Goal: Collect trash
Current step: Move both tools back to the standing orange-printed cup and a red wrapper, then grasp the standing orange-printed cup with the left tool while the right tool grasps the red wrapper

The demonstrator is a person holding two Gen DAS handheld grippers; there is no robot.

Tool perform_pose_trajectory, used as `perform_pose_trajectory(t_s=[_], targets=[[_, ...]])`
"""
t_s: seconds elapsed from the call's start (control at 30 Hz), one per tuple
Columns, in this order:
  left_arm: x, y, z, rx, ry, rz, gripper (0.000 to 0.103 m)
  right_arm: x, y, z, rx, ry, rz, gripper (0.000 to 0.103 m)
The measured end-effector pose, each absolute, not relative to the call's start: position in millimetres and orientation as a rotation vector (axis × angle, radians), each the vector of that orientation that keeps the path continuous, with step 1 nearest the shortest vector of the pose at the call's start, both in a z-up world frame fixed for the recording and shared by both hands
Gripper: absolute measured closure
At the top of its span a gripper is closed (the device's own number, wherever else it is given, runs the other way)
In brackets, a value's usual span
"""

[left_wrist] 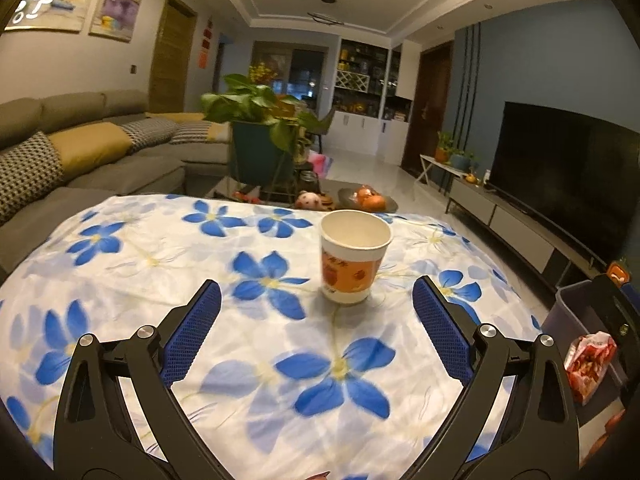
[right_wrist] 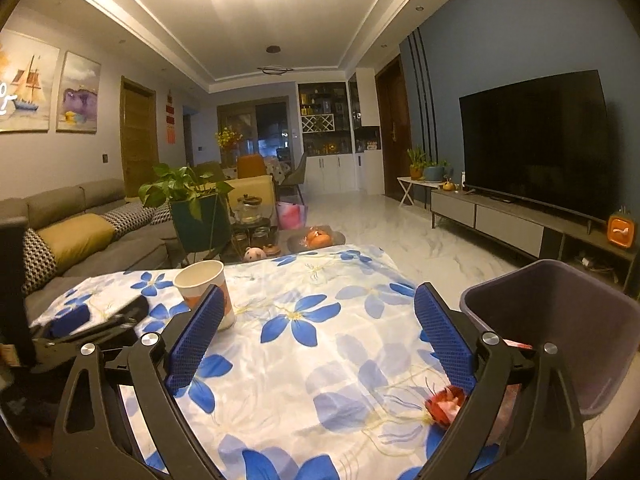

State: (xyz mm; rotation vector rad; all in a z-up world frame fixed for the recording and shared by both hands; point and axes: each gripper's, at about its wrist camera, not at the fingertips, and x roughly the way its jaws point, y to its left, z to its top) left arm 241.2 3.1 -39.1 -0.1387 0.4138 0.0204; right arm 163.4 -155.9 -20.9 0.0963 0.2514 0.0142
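Bench (left_wrist: 168, 264): covered by a white cloth with blue flowers; its far edge runs at 12 o'clock in the left wrist view, its right edge drops away at 3 o'clock toward the bin.
Bin (right_wrist: 560, 320): dark purple, open-topped, standing off the right edge of the bench at 3 o'clock from the right tongs; in the left wrist view it shows at the far right with a red-and-white wrapper (left_wrist: 590, 364) in it.
Cup (left_wrist: 352, 256): paper, white with an orange band, upright, long axis vertical, mouth up, looks empty; it stands on the bench toward the far edge.
Cup from left tongs (left_wrist: 316, 330): dead ahead at about 12 o'clock, a touch right of centre, near but apart from the pads; the gap lines up with it.
Cup from right tongs (right_wrist: 318, 330): at about 10 o'clock, partly behind the left pad, off to the side.
Nearer hand: the left, by my judgement; a straight push forward should bracket the cup.
Left tongs state: spread wide, holding nothing.
Right tongs state: spread wide, holding nothing.
Open room: bare cloth all round the cup; nothing between it and the left tongs.
Red scrap (right_wrist: 446, 402): small crumpled piece at the bench's right edge, just under the right tongs' right pad at 4 o'clock.
Risk: a light empty cup may tip if one pad touches first.
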Motion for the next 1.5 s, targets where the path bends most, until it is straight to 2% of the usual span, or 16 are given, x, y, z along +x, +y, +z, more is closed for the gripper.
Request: perform_pose_trajectory(t_s=[0.37,0.87,0.93,1.0,1.07,1.27,1.5], targets=[[307,-19,-58,-0.115,0.464,0.009,0.008,197,-159,-29,0.083,0.272,-0.036,0.011],[354,-21,-67,-0.163,0.497,-0.018,0.008,233,-171,-34,0.097,0.277,-0.101,0.011],[357,-18,-69,-0.181,0.505,-0.024,0.014,234,-171,-36,0.094,0.28,-0.099,0.011],[360,-16,-72,-0.2,0.522,-0.035,0.024,235,-172,-37,0.093,0.28,-0.103,0.011],[362,-14,-74,-0.211,0.533,-0.045,0.039,235,-172,-37,0.096,0.283,-0.101,0.011],[353,-15,-71,-0.202,0.509,-0.036,0.045,228,-173,-34,0.092,0.279,-0.096,0.011],[308,-18,-48,-0.166,0.472,-0.027,0.045,207,-180,-26,0.089,0.257,-0.086,0.011]])
